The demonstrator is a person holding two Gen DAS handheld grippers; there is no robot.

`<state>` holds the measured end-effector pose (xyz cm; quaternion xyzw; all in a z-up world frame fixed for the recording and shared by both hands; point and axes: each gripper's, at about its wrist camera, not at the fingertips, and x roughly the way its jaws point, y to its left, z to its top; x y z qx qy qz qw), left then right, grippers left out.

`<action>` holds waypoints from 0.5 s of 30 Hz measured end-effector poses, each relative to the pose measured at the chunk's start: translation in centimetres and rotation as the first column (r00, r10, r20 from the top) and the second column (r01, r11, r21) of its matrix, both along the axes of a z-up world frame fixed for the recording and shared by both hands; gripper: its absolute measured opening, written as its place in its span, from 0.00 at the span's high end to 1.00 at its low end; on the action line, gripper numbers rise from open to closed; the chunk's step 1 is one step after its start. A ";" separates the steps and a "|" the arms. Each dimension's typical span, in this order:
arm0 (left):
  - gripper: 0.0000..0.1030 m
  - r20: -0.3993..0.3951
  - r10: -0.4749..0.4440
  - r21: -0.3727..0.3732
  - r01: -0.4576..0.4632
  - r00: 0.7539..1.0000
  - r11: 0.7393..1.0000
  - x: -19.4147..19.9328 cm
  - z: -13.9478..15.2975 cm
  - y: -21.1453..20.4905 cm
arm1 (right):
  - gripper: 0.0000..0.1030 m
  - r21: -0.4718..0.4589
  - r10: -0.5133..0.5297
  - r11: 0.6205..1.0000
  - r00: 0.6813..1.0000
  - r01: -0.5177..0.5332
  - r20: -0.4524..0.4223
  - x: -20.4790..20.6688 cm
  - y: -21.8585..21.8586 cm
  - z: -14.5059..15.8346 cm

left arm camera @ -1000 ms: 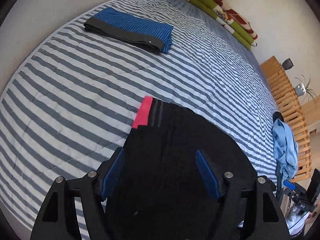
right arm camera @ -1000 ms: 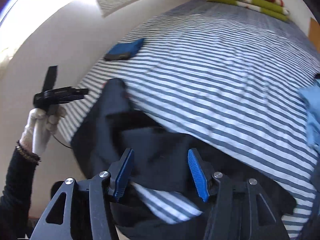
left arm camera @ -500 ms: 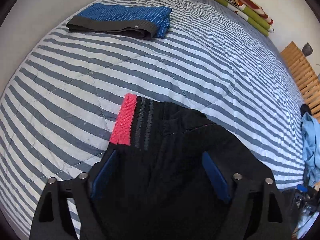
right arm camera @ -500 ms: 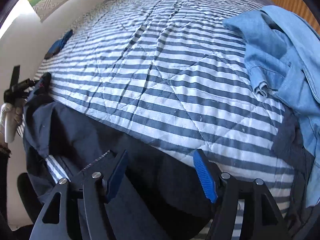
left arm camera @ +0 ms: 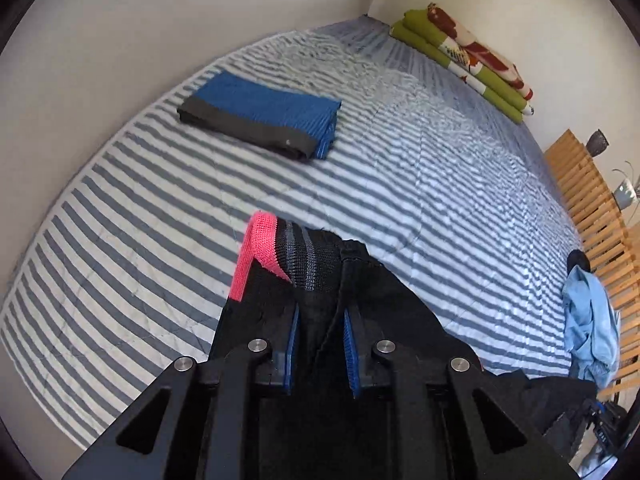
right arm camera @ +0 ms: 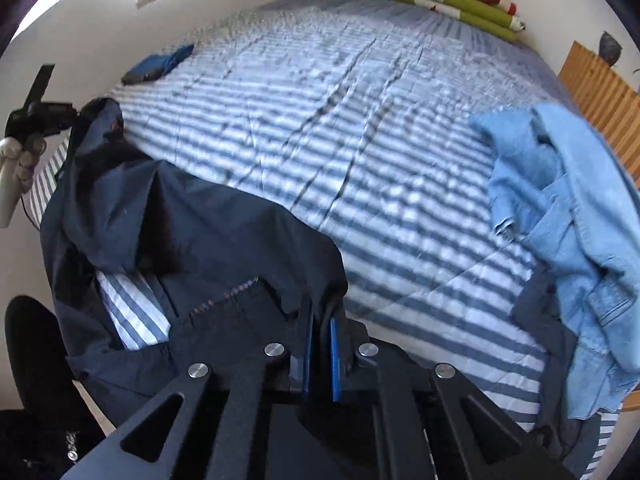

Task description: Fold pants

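A bed under a grey-and-white striped quilt fills both views, with pale walls around it. In the left wrist view a folded blue garment with a dark band lies at about 11 o'clock, a folded green and red blanket sits against the wall at 1 o'clock, a slatted wooden frame runs along the 3 o'clock edge, and a light blue denim garment is heaped at the quilt's 3 o'clock side in the right wrist view. The black pants lie at the near edge of the bed, at 6 o'clock in both views. Their long axis runs across the near edge from one gripper to the other, with the pink-trimmed waistband at the left gripper's end, tipped up toward 12 o'clock. The left gripper has just been closing, and its blue pads now pinch a bunch of the black cloth just behind the waistband. The right gripper has also just been closing and is clamped on a thin fold of the dark fabric. The cloth between them sags in loose folds.
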<state>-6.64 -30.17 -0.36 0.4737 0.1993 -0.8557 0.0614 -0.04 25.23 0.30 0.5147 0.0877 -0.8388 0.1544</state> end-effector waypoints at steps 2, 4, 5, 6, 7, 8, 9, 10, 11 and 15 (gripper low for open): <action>0.81 -0.050 -0.022 -0.007 0.021 0.999 1.000 0.1 3.4 0.3 | 0.95 0.000 -0.048 0.999 0.993 0.048 -0.109 -0.4 0.7 3.8; 0.81 -0.109 -0.030 -0.007 0.029 0.994 1.000 0.2 6.9 0.6 | 0.95 -0.002 -0.070 0.997 0.972 0.071 -0.224 -0.7 1.5 7.5; 0.81 -0.140 -0.033 -0.001 0.033 0.990 0.999 0.1 8.7 0.7 | 0.95 -0.005 -0.078 0.997 0.959 0.080 -0.273 -0.7 1.8 9.1; 0.81 -0.166 -0.037 -0.001 0.037 0.985 0.999 -0.4 10.3 1.1 | 0.95 0.001 -0.090 0.995 0.943 0.096 -0.322 -0.7 2.0 10.5; 0.81 -0.189 -0.045 -0.012 0.044 0.981 0.999 -0.9 12.0 1.6 | 0.95 0.012 -0.102 0.993 0.923 0.115 -0.371 -0.8 2.0 11.8; 0.81 -0.207 -0.060 -0.031 0.055 0.976 0.998 -1.7 13.5 2.3 | 0.95 0.024 -0.108 0.991 0.902 0.131 -0.418 -0.8 2.2 12.9; 0.81 -0.218 -0.075 -0.052 0.066 0.973 0.996 -2.7 14.7 3.2 | 0.95 0.033 -0.115 0.989 0.883 0.146 -0.456 -0.9 2.5 13.9; 0.81 -0.222 -0.089 -0.074 0.075 0.971 0.994 -3.8 15.7 4.1 | 0.95 0.032 -0.125 0.987 0.868 0.160 -0.481 -1.0 2.8 14.7; 0.80 -0.225 -0.104 -0.093 0.084 0.969 0.992 -5.2 16.3 5.1 | 0.95 0.032 -0.134 0.985 0.860 0.172 -0.493 -1.5 3.2 15.3; 0.51 -0.132 -0.109 -0.122 0.093 0.985 0.988 -11.4 14.4 7.8 | 0.89 0.087 -0.157 0.970 0.859 0.227 -0.486 -5.8 4.2 13.4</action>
